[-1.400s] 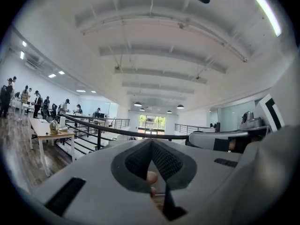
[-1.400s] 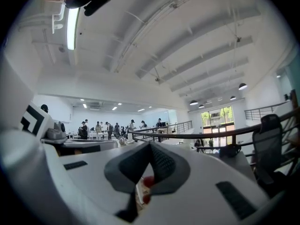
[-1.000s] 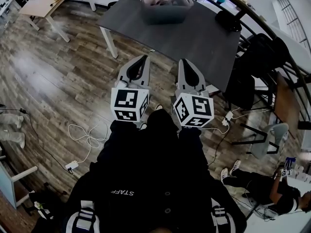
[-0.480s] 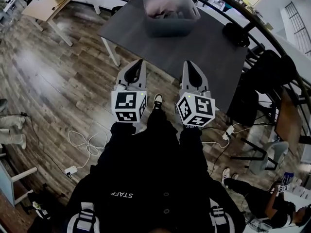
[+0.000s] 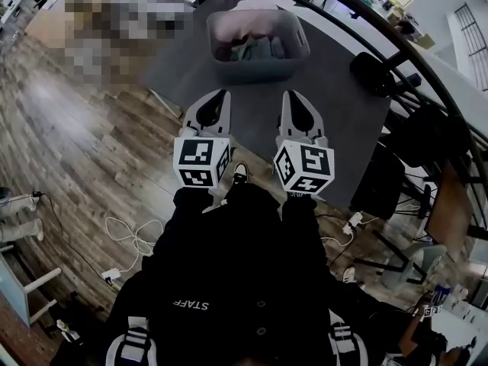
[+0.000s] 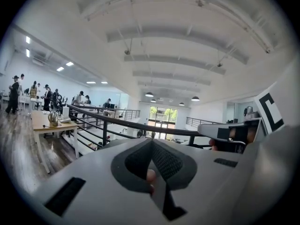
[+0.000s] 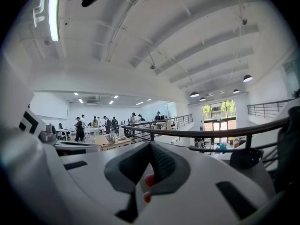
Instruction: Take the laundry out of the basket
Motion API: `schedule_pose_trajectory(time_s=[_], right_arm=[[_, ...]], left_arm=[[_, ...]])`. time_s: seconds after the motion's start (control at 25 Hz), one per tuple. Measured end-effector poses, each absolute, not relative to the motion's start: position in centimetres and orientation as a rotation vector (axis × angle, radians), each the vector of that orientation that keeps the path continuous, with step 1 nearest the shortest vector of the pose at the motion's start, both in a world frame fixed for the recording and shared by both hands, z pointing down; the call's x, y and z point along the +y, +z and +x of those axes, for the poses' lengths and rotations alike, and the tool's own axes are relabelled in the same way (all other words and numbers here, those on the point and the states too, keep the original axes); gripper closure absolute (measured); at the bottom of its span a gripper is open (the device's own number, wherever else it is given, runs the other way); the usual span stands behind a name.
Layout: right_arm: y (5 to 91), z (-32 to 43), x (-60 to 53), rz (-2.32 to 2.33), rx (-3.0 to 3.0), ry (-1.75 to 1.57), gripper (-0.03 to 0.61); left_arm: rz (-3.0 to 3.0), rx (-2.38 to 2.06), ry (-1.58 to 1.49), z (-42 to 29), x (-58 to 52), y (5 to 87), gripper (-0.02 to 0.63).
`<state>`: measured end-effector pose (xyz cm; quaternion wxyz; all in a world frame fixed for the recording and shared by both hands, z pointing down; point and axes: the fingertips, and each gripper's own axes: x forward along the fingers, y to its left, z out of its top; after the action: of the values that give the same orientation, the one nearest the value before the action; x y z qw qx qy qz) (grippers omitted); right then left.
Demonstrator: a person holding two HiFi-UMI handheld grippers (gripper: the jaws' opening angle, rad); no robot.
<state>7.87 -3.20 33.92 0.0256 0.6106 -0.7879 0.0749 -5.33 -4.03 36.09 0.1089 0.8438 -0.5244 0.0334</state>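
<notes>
Laundry lies in the grey basket on the dark table, ahead of both jaw tips; left gripper and right gripper are clenched tight (nothing between either pair).

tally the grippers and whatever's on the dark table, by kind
grippers: 2 (left gripper, right gripper)
basket: 1
laundry heap in the basket: 1
black object: 1
total: 5
</notes>
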Motion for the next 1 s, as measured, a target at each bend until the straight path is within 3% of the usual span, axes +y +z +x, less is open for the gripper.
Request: schedule_pose_trajectory(time_s=[0.28, 1.0], right_arm=[[36.6, 9.7, -10.0, 1.846, -2.403, 0.324, 0.565], [38.6, 8.7, -12.3, 1.839, -2.319, 0.389, 0.565]], left_arm=[[2.432, -1.503, 0.159, -2.9, -10.7, 38.5, 0.612], [2.414, -1.432, 0.228, -3.7, -14.1, 40.1, 0.612]])
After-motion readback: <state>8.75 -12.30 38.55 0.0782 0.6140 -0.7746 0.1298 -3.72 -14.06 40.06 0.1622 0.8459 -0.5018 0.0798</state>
